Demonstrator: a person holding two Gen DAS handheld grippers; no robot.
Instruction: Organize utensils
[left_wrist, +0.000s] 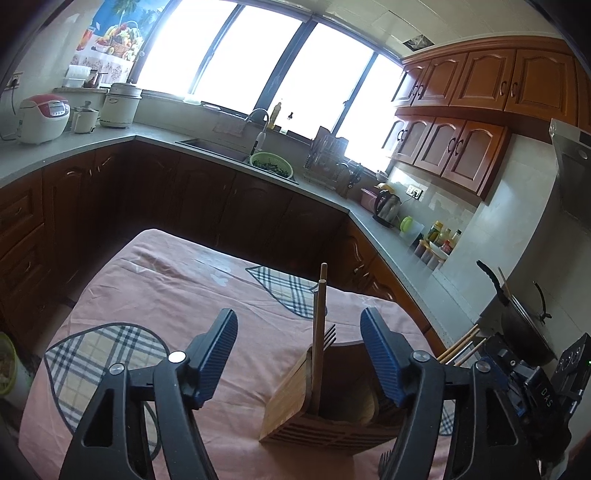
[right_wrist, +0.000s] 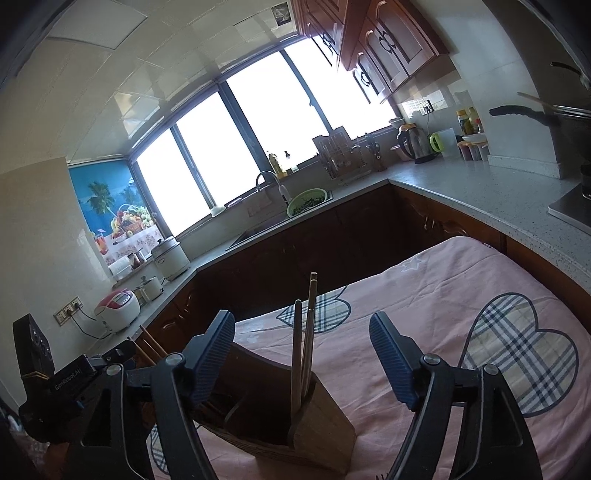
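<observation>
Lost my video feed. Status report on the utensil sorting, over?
Left tool open, empty. Right tool open, empty. Wooden holder upright on pink cloth, chopsticks and fork standing in it. Nothing in the way.

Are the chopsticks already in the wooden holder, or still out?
In. Two chopsticks stand upright in an end compartment of the wooden holder; both grippers are open, holding nothing.

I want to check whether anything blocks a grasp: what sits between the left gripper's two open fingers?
In the left wrist view, the left gripper frames the slatted wooden utensil holder, with upright brown chopsticks and a fork's tines sticking out.
</observation>
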